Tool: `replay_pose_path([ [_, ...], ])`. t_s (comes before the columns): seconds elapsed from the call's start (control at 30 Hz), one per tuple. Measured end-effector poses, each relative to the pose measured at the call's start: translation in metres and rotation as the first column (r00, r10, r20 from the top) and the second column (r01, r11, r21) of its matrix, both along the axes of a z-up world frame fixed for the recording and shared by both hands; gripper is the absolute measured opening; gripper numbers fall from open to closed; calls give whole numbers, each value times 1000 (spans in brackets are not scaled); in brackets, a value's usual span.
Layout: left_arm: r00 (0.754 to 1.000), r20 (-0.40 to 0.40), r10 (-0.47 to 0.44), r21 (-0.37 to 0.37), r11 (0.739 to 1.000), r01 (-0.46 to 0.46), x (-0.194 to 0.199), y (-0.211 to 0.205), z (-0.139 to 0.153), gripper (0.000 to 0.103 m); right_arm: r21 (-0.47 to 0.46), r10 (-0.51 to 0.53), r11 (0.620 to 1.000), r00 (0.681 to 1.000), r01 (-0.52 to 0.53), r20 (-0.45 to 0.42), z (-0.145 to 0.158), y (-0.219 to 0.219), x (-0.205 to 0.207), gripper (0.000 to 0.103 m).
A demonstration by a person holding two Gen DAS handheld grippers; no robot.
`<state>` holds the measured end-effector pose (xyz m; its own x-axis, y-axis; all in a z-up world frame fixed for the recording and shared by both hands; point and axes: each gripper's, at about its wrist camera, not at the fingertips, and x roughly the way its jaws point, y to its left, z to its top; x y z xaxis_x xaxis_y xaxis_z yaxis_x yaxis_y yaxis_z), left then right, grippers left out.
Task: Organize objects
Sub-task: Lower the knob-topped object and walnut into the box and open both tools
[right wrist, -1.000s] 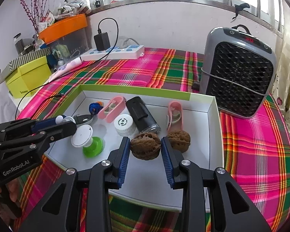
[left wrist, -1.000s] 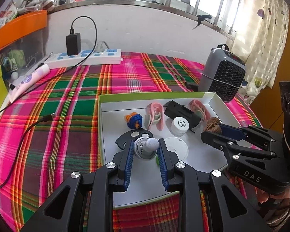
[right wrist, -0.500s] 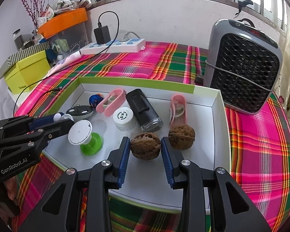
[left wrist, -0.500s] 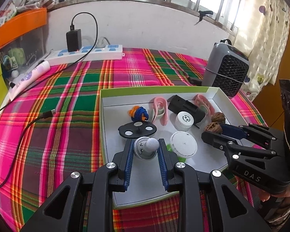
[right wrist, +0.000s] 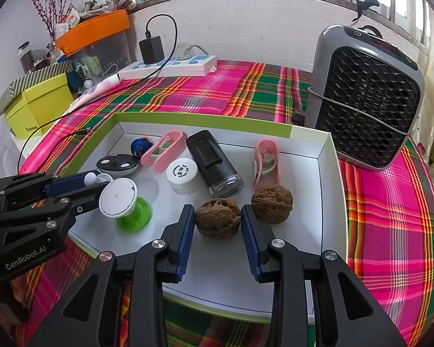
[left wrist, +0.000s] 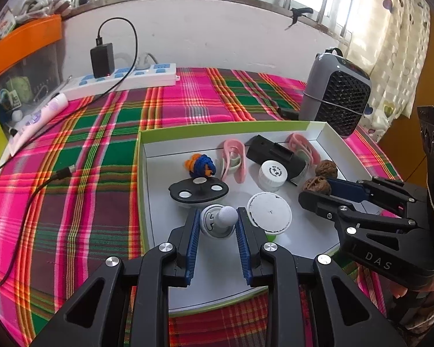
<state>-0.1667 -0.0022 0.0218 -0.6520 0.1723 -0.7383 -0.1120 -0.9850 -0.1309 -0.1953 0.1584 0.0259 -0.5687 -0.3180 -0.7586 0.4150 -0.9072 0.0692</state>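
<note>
A white tray with a green rim (left wrist: 205, 131) (right wrist: 327, 173) holds several small objects. My left gripper (left wrist: 218, 221) is shut on a grey-white knob piece (left wrist: 220, 222) above the tray's front left. My right gripper (right wrist: 217, 219) is shut on a brown walnut (right wrist: 217, 221); it also shows in the left wrist view (left wrist: 315, 185). A second walnut (right wrist: 272, 204) lies just right of it. In the tray lie a green-and-white spool (right wrist: 124, 202), a white cap (right wrist: 182, 175), a black cylinder (right wrist: 214, 163), two pink clips (right wrist: 163, 151) (right wrist: 266, 159), a black disc (left wrist: 199, 191) and a blue-orange ball (left wrist: 200, 165).
A grey heater (right wrist: 364, 101) stands right behind the tray. A white power strip (left wrist: 118, 82) with a black charger and cables lies at the back. A yellow box (right wrist: 37, 104) and an orange-lidded bin (right wrist: 92, 30) stand at far left on the plaid cloth.
Both grippers have drawn back and risen slightly while holding their objects; the tray contents now appear further off and more of the black disc shows.
</note>
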Motion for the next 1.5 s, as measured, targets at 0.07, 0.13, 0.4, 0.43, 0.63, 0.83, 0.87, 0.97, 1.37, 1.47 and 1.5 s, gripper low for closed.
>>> replay_pose_path([
  [0.07,1000,-1,1,-8,1000,-1,0,1,0,23,-2,0,1000,1000,0,0,0,0,0,34],
  [0.13,1000,-4,0,-27,1000,-1,-1,2,0,23,-2,-1,1000,1000,1,-1,0,-1,0,34],
  [0.4,1000,-5,-4,-40,999,4,-2,3,1,23,2,0,1000,1000,0,-3,0,-1,1,34],
  [0.43,1000,-5,-4,-42,999,4,-1,3,0,23,2,1,1000,1000,-1,-3,0,-1,1,34],
  [0.63,1000,-4,-7,-36,999,7,-1,4,0,24,4,-1,1000,1000,1,-4,-1,-1,2,34],
  [0.83,1000,-3,-7,-36,999,6,-1,4,0,25,5,-1,1000,1000,1,-5,-1,-1,2,34],
  [0.87,1000,-3,-6,-35,999,6,-1,4,0,26,5,-1,1000,1000,1,-5,-1,-1,2,34],
  [0.97,1000,-3,-7,-34,999,7,-1,4,0,26,7,-1,1000,1000,1,-5,-2,-1,2,34],
  [1.37,1000,-4,3,-26,1000,-3,3,3,3,33,-4,-19,1000,1000,18,-24,3,2,7,37],
  [1.47,1000,-18,18,-34,999,-19,8,2,6,34,-9,-24,1000,999,24,-28,4,2,12,40],
  [1.5,1000,-18,21,-34,999,-21,10,2,7,34,-10,-25,1000,999,24,-30,5,2,13,40],
])
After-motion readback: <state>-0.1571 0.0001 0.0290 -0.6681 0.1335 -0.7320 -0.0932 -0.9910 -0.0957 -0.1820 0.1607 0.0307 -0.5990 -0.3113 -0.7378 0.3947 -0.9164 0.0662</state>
